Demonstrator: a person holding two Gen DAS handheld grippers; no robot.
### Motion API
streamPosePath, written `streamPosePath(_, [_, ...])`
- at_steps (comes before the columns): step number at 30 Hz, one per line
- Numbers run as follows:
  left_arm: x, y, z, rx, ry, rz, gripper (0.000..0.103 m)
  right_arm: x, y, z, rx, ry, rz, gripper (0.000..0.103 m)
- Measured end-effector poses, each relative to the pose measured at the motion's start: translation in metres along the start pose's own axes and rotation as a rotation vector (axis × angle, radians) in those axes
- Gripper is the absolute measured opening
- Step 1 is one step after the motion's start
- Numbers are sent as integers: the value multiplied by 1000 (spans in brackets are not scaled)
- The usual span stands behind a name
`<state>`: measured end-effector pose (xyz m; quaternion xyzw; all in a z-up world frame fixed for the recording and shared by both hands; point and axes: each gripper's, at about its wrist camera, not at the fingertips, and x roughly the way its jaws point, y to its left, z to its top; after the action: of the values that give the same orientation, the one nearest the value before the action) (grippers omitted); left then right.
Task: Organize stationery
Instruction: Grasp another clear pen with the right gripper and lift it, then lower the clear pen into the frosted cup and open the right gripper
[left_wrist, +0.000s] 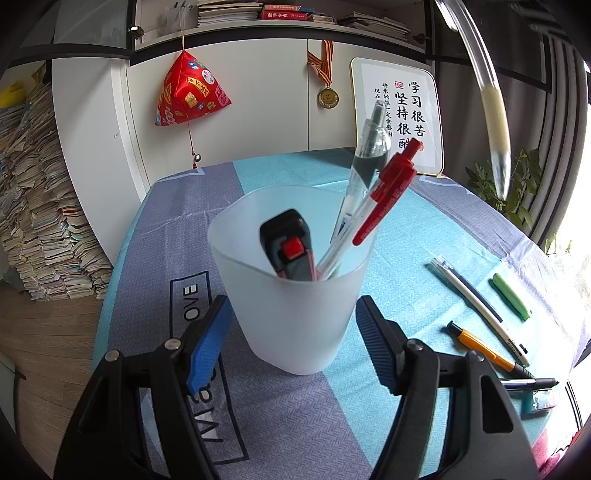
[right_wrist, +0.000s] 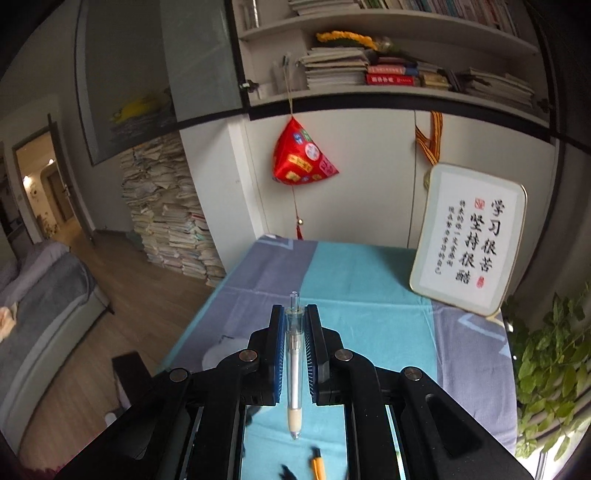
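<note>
A frosted plastic cup stands on the blue and grey tablecloth. It holds a red pen, a clear pen and a black utility knife with a red slider. My left gripper is shut on the cup, one pad against each side. High above the table, my right gripper is shut on a clear pen with a cream grip, tip pointing down. That pen hangs at the upper right of the left wrist view.
To the right of the cup lie a white pen, a green pen, an orange pen and a black pen. A framed calligraphy board leans at the table's back right. A leafy plant stands beyond the right edge.
</note>
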<state>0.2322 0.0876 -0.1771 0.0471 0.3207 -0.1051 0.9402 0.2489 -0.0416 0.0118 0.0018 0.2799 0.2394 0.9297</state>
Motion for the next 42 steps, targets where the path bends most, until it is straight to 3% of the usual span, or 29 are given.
streamPosePath(6, [0, 0, 0, 0, 0, 0, 69, 6, 27, 27, -16, -78, 87, 11])
streamPosePath(20, [0, 0, 0, 0, 0, 0, 69, 80, 33, -4, -17, 58, 111, 11])
streamPosePath(42, [0, 0, 0, 0, 1, -2, 69, 85, 27, -40, -11, 142, 115, 11])
